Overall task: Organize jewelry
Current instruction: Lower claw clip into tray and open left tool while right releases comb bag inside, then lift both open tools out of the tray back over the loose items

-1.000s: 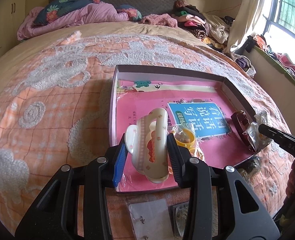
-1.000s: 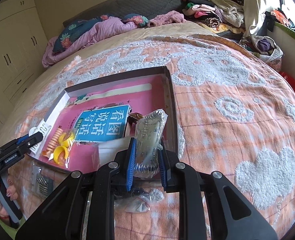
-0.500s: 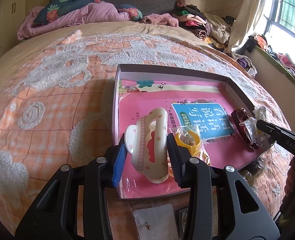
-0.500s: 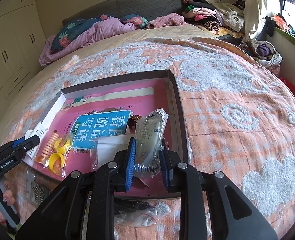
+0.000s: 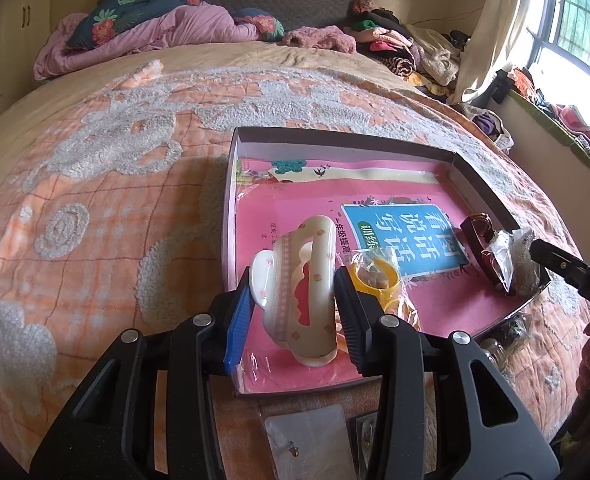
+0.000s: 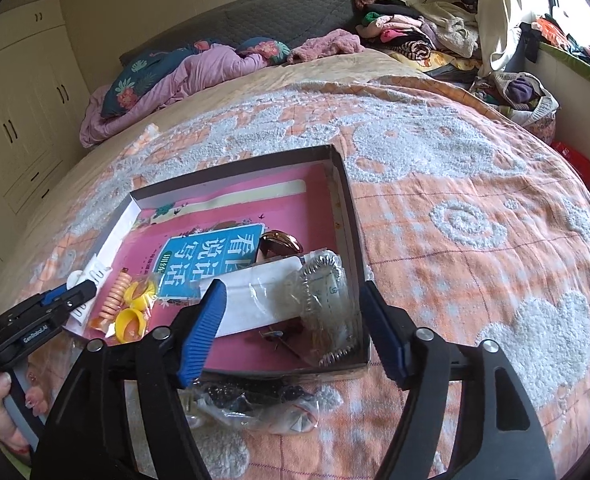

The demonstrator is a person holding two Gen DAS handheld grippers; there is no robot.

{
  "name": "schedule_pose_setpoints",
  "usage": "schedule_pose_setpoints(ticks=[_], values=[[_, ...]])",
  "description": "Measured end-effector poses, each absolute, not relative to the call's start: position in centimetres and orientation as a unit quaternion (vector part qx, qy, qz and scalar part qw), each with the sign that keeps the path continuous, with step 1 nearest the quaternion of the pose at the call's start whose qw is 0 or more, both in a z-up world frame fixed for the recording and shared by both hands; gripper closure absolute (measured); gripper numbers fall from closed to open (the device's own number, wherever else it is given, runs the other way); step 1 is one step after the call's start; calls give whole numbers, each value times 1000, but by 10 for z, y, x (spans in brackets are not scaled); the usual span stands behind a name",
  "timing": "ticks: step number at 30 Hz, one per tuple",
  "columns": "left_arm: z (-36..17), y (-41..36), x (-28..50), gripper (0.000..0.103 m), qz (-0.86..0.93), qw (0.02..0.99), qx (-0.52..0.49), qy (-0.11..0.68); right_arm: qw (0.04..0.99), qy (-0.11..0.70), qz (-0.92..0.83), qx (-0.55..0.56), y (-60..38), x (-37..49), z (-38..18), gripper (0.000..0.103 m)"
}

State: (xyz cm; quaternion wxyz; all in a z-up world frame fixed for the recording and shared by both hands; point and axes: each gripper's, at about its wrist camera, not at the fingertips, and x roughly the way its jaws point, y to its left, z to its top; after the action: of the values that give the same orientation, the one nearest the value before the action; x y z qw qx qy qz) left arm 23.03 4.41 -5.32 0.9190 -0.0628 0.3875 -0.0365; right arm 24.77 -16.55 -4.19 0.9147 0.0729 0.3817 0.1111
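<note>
The right gripper (image 6: 291,332) has spread wide, releasing the bagged silver comb (image 6: 327,304), which now lies at the shallow box's (image 6: 341,184) 5 o'clock corner. The left gripper (image 5: 293,304) clamps the cream hair claw (image 5: 301,292) above the box's 7 o'clock edge.

A bed (image 6: 475,184) covered by an orange plaid bedspread with raised white patterns was seen. A shallow open box (image 6: 345,184) was laid directly on it. Small clear plastic bags (image 6: 255,404) were left on the bedspread just beside the box's near edge. Rumpled pink bedding (image 5: 143,36) and piled clothes (image 5: 395,46) were heaped at the far end.
</note>
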Motion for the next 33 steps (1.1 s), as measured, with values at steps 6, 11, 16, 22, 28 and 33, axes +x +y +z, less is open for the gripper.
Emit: schedule_pose_setpoints(ticks=[6, 11, 16, 22, 28, 33], values=[[-51, 43, 229, 58, -37, 920, -61, 384, 918, 370, 121, 78, -166, 236, -30, 26], [-45, 42, 223, 47, -37, 922, -61, 379, 919, 366, 124, 81, -167, 227, -24, 14], [-32, 45, 213, 33, -32, 927, -67, 367, 922, 357, 124, 90, -171, 219, -16, 14], [-12, 49, 198, 15, -27, 933, -74, 350, 924, 346, 128, 96, -175, 211, -5, 14], [7, 51, 184, 11, -18, 939, -78, 335, 927, 334, 133, 104, -178, 202, 4, 14], [18, 52, 171, 11, -12, 942, -81, 326, 929, 324, 141, 108, -180, 194, 13, 14]])
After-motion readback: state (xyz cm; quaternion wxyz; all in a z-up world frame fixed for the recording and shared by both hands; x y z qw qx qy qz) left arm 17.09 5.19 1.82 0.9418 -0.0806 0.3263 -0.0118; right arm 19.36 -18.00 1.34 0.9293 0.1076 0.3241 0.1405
